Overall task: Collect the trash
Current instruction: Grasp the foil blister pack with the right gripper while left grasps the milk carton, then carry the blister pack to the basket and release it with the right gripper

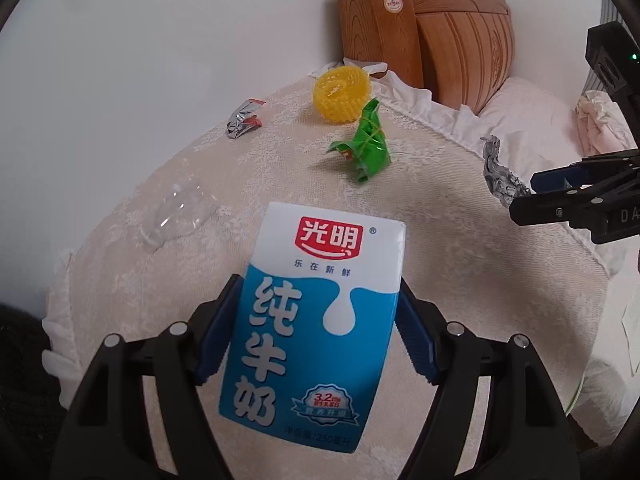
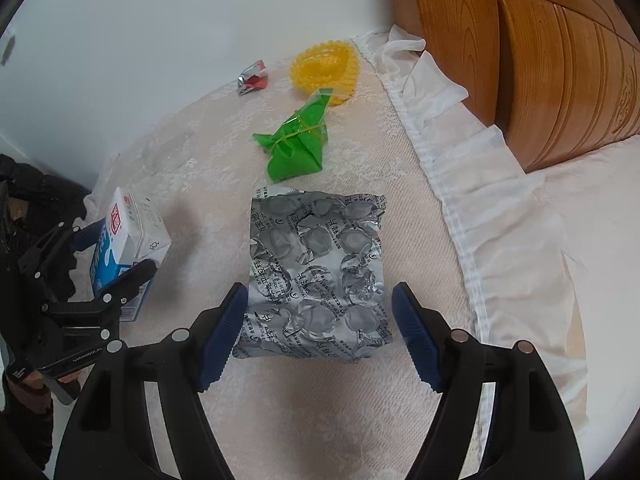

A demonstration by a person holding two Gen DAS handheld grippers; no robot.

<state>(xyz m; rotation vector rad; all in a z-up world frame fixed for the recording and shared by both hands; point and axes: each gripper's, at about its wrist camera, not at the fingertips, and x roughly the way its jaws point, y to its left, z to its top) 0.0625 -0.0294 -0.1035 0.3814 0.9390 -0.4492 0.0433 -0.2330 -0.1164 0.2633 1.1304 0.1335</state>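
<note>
Glossy boxy milk carton (image 1: 316, 320), crinkled foil blister pack (image 2: 316, 272)

Milk carton (image 2: 128, 240) left of blister pack (image 2: 316, 276) — both on bedspread (image 2: 320, 400).

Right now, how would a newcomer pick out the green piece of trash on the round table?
Start at the wooden headboard and drop to the round table's lace cloth beside it. Just in front of the yellow ring-shaped mesh lies the green wrapper, folded into a pointed bundle and tied with a thin band, the only green item, unlike the silver blister pack nearer the camera.
</note>
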